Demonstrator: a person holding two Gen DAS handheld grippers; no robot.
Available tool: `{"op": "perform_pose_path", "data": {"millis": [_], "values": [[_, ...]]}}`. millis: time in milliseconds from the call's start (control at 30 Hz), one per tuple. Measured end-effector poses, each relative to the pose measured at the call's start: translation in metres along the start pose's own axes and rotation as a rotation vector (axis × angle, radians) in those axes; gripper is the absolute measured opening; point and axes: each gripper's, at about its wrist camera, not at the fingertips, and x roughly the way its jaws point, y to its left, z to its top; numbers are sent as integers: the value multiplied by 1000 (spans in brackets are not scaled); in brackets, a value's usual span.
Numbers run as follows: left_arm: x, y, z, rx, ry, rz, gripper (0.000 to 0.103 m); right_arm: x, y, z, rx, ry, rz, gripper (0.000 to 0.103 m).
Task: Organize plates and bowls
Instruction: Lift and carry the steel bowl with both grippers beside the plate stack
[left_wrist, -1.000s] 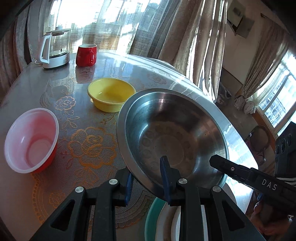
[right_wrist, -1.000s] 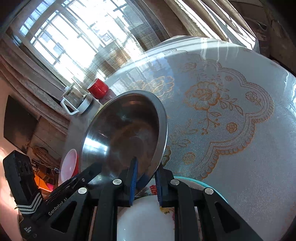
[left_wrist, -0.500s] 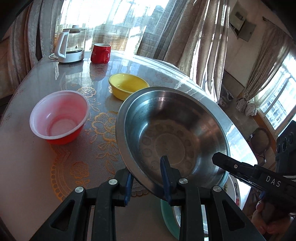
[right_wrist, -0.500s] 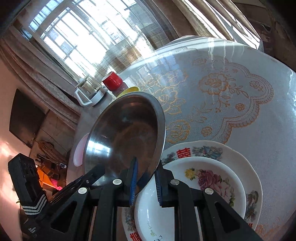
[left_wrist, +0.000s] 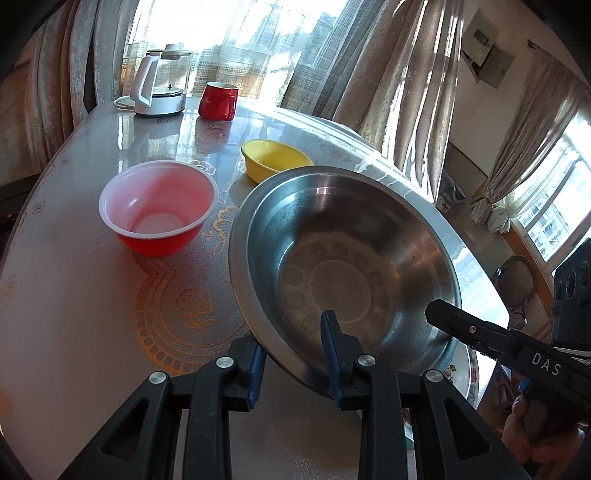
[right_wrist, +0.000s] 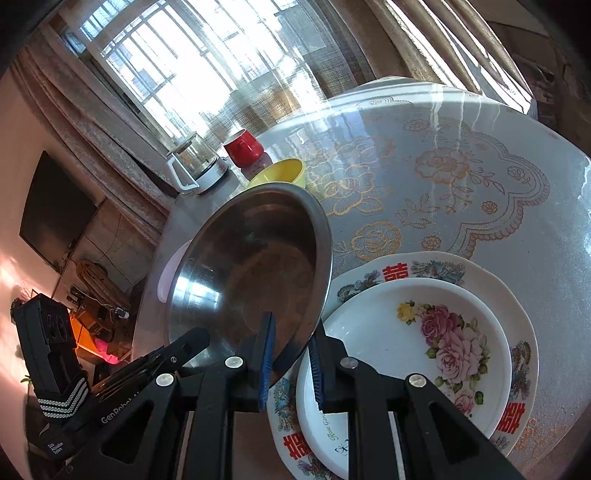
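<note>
Both hands have carried the steel bowl (left_wrist: 343, 266) sideways across the table since a second ago: the red plastic bowl (left_wrist: 159, 206) now sits much nearer the middle of the left view, and the stack of plates (right_wrist: 436, 332) has slid out from under the bowl into plain sight on the right.

Left gripper (left_wrist: 291, 350) is closed down on the near rim of the steel bowl, one blue pad under the lip outside, the other inside the wall. Right gripper (right_wrist: 291, 358) is pinched nearly shut on the rim at another spot, so the bowl hangs between the two, tilted, clear of the tabletop as far as I can tell.

Outward from the claws, what matters is which way the other bowls lie. The red plastic bowl stands ahead and to the left of the left gripper, just beyond the steel bowl's rim; the yellow bowl (left_wrist: 275, 158) is farther off behind it, near the red mug (left_wrist: 218, 101) and the kettle (left_wrist: 159, 85). The plates lie to the right, close under the right gripper, the flowered plate (right_wrist: 424, 332) resting on the larger one.

I judge the left hand the nearer to the loose bowls, so it leads if the steel bowl goes down among them.
</note>
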Motion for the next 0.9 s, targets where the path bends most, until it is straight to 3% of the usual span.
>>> {"op": "perform_pose_path", "data": {"millis": [400, 900], "values": [[-30, 28, -30, -45, -8, 11, 30, 4, 24, -31, -36, 39, 38, 18], [-38, 61, -63, -80, 53, 65, 31, 33, 39, -62, -50, 147, 76, 19]]}}
